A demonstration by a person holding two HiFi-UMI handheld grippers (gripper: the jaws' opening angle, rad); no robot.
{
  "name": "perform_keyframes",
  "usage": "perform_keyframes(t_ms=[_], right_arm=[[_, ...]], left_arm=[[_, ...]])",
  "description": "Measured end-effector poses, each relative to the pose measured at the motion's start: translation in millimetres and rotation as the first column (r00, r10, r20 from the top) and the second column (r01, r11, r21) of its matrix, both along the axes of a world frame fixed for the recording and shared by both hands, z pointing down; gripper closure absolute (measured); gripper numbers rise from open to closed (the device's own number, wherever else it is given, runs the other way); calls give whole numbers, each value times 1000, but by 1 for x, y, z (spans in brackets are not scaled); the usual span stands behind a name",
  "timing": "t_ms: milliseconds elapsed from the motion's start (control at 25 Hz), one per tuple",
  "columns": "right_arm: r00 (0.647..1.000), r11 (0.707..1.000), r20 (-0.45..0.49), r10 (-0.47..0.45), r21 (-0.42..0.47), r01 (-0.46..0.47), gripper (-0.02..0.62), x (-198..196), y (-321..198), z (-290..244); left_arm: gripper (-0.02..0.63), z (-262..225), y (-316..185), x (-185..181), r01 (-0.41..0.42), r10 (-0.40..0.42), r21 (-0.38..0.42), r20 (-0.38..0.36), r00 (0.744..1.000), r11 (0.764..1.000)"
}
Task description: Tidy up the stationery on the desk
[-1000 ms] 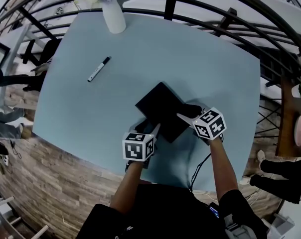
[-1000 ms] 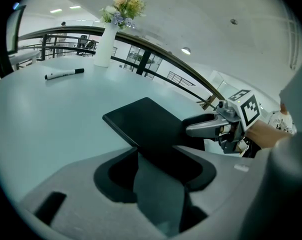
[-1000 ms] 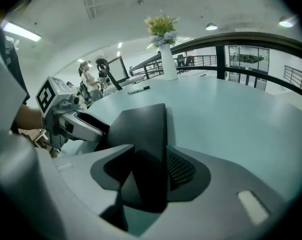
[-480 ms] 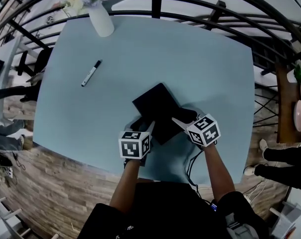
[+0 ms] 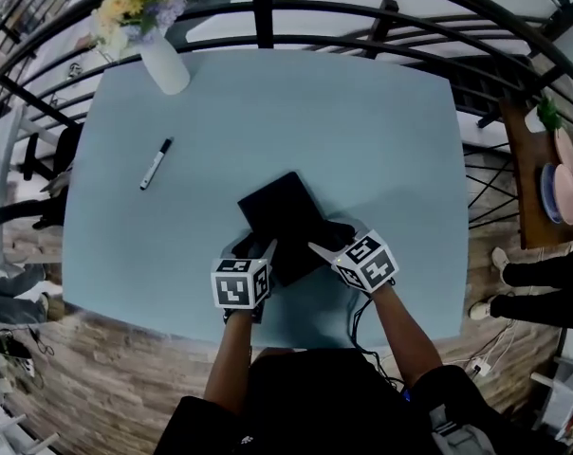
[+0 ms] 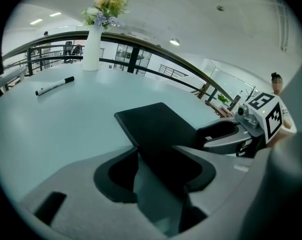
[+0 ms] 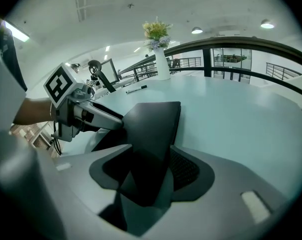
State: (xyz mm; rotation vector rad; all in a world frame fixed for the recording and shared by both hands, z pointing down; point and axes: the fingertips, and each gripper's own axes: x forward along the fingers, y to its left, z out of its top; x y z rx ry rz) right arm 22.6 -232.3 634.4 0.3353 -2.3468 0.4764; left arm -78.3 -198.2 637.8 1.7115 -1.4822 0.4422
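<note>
A flat black notebook (image 5: 282,214) lies near the front middle of the light blue table (image 5: 381,140). My left gripper (image 5: 266,251) is shut on its near left corner, and the cover runs between the jaws in the left gripper view (image 6: 158,126). My right gripper (image 5: 321,249) is shut on the near right corner, where the notebook (image 7: 153,119) tilts up between the jaws. Far off to the left a black-and-white marker (image 5: 155,164) lies alone on the table.
A white vase (image 5: 163,64) with flowers stands at the table's back left corner. A dark railing (image 5: 362,17) curves behind the table. The near table edge (image 5: 268,335) lies just below the grippers. At the far right a person's legs (image 5: 543,292) show.
The head view has swung, so everything sits lower and further left in it. Both grippers keep their hold on the notebook. The marker has not moved on the table.
</note>
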Motion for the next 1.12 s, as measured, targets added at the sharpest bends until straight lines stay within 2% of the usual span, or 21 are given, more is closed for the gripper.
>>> perform_keyframes(t_ms=[560, 1120], right_arm=[[999, 999, -19, 47, -9, -47, 342, 10, 26, -2], [998, 998, -29, 55, -11, -56, 312, 12, 44, -2]], left_arm=[[419, -3, -5, 4, -80, 80, 10, 6, 997, 997], [434, -4, -7, 4, -119, 118, 17, 10, 993, 993]])
